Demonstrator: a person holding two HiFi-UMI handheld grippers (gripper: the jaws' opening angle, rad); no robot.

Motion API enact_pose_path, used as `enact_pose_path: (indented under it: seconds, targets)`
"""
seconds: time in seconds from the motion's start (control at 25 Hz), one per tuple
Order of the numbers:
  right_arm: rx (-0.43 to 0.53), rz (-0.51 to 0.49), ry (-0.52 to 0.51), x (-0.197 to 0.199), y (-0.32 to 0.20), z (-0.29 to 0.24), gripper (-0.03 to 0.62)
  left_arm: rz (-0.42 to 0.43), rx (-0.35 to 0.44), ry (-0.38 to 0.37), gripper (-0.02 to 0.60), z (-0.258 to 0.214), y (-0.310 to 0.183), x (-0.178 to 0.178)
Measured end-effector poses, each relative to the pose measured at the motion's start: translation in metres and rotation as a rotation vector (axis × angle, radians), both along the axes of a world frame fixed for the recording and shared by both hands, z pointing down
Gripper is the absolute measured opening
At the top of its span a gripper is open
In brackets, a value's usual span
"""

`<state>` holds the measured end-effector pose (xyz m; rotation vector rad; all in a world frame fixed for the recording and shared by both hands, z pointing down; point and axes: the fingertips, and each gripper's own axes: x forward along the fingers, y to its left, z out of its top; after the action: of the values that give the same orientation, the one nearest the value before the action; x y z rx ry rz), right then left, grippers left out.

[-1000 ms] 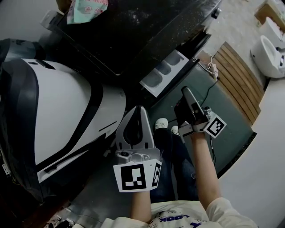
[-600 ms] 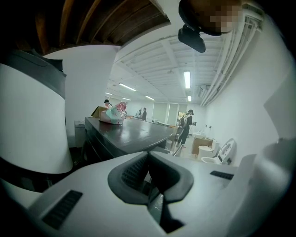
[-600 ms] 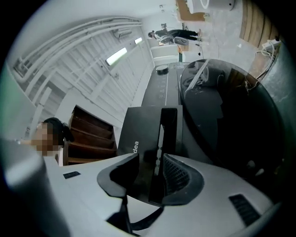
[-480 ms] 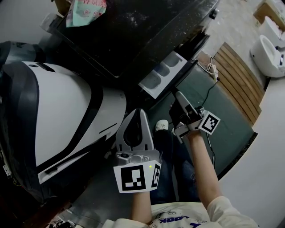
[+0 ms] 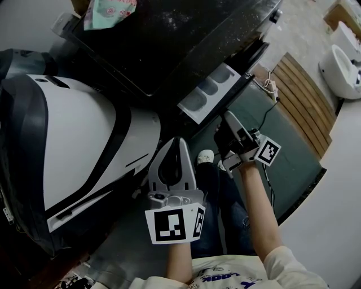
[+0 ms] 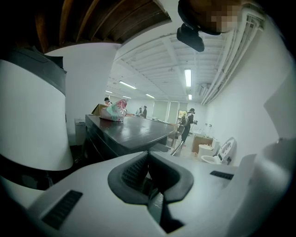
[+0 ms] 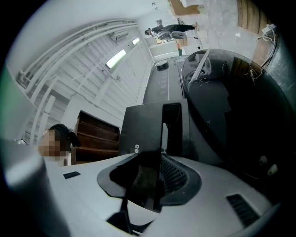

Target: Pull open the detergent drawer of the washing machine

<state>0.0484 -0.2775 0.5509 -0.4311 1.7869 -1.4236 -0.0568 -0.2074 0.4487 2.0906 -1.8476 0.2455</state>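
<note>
Dark green mat (image 5: 285,152) and pale floor lay under the person, with wooden slats (image 5: 304,101) and a toilet (image 5: 341,65) off to the right of the right gripper (image 5: 227,117). Largest in the head view, a white-and-black housing (image 5: 79,141) bulked just left of the left gripper (image 5: 176,138). Ahead of both grippers stood the washer (image 5: 169,45), its dark top carrying a crumpled cloth (image 5: 110,11) at the far-left corner.

The drawer (image 5: 208,90) stood pulled out of the washer's front, just above and ahead of the right gripper's tips, its pale compartments open to the head camera. That gripper pointed up at the drawer's front panel, jaws spread after just opening. Its own view showed the panel's dark edge standing between them, with a gap showing beside the ribbed pad (image 7: 174,177).

The left gripper hung nearer the person and well apart from the drawer, jaws pressed together on nothing. A white shoe (image 5: 205,156) showed on the mat between the two grippers.
</note>
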Motion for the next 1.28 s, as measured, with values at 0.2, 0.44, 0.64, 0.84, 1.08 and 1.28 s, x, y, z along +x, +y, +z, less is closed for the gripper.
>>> enact_pose_path:
  seconds: [0.2, 0.44, 0.64, 0.84, 1.08, 1.28]
  targets:
    - [0.001, 0.01, -0.031, 0.001, 0.001, -0.001, 0.152, -0.005, -0.002, -0.001, 0.014, 0.001, -0.001, -0.001]
    - [0.008, 0.017, -0.038, 0.009, 0.01, 0.0, 0.146, -0.001, -0.001, -0.002, 0.014, 0.0, 0.001, 0.001]
    - [0.013, 0.018, -0.03, 0.018, 0.017, 0.0, 0.146, 0.012, 0.002, 0.002, 0.014, -0.002, 0.001, 0.009]
    - [0.018, 0.022, -0.034, 0.028, 0.026, -0.001, 0.144, 0.033, 0.004, 0.006, 0.014, -0.003, 0.002, 0.02]
    - [0.019, 0.033, -0.048, 0.04, 0.035, -0.001, 0.141, 0.05, 0.012, 0.012, 0.014, -0.005, 0.003, 0.031]
    - [0.02, 0.038, -0.049, 0.05, 0.045, 0.002, 0.143, 0.061, 0.015, 0.016, 0.014, -0.006, 0.003, 0.037]
